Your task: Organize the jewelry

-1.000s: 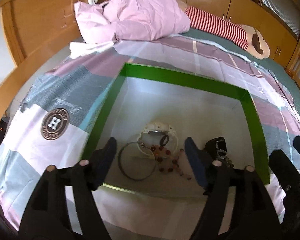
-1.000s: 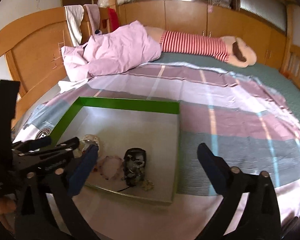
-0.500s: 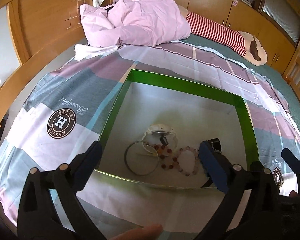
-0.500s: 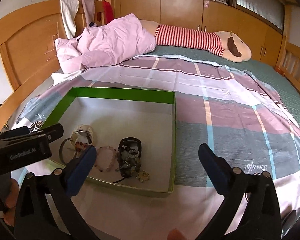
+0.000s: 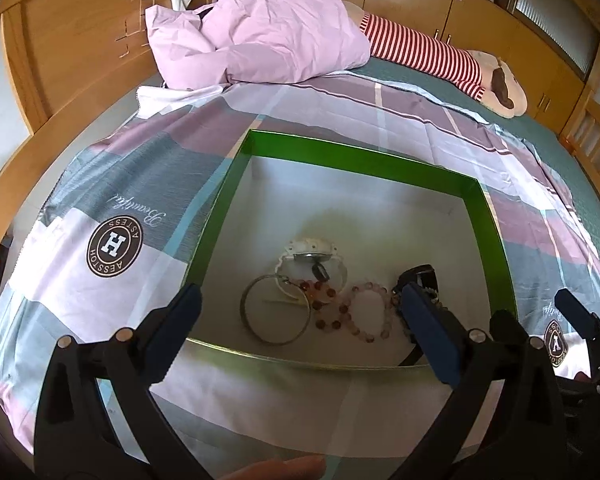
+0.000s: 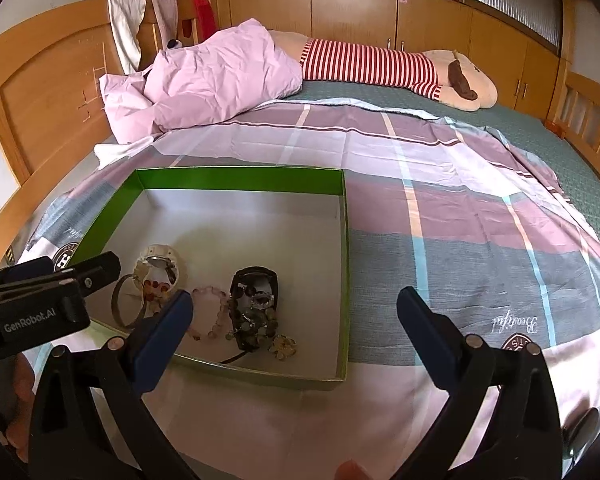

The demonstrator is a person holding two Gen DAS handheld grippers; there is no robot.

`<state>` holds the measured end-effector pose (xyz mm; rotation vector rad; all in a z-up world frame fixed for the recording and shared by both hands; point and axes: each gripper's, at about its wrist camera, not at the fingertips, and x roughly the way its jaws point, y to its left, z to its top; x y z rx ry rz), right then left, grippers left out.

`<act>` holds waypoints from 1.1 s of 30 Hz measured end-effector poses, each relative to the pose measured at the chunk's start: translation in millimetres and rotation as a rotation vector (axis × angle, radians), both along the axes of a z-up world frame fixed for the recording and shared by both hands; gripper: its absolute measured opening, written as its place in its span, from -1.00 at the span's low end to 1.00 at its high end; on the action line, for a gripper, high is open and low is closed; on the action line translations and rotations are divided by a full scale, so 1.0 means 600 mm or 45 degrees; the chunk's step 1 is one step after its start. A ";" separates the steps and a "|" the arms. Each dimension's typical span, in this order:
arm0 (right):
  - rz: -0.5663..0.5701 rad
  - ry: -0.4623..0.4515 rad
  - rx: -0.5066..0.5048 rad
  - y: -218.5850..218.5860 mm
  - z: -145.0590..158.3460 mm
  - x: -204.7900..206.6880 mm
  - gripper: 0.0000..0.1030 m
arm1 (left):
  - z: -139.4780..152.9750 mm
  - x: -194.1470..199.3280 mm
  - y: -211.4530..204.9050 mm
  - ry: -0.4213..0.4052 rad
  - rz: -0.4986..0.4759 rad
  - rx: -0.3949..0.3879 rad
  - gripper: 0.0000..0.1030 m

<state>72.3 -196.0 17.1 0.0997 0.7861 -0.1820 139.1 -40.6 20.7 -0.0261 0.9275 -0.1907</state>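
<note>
Two grippers up, both spread wide and holding nothing. Left gripper (image 5: 300, 328) fills the bottom of the left wrist view, blue pads framing the near edge of the green box (image 5: 496, 256). Right gripper (image 6: 292, 328) sits low in the right wrist view, its left pad over the box's near wall, its right pad out above the patchwork bedsheet (image 6: 480, 216).

Jewelry all inside the box, bunched at the near end on the white floor. Lower centre of the left view: silver bangle (image 5: 276, 312), flat, touching the white watch (image 5: 312, 256) just behind it. Dark red bead bracelet (image 5: 324, 300) next, overlapping the pale pink bead bracelet (image 5: 368, 312). Further right, black watch (image 5: 420, 276), partly hidden behind the pad.

Right wrist view, centre-left: same black watch (image 6: 256, 280) with a tangle of beads heaped on it, small gold flower piece (image 6: 284, 344) just beside.

Upper frame: pink duvet (image 6: 220, 76) crumpled by the wooden headboard (image 6: 52, 92), striped plush toy (image 6: 380, 64) stretched along the far side.
</note>
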 end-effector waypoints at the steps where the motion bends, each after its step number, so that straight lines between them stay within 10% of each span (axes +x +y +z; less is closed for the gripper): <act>1: 0.004 0.002 -0.002 0.001 0.000 0.002 0.93 | 0.000 0.000 0.002 0.002 0.002 -0.010 0.92; 33: 0.040 0.017 -0.017 0.016 -0.008 0.010 0.93 | -0.004 0.003 -0.004 0.023 -0.010 -0.001 0.92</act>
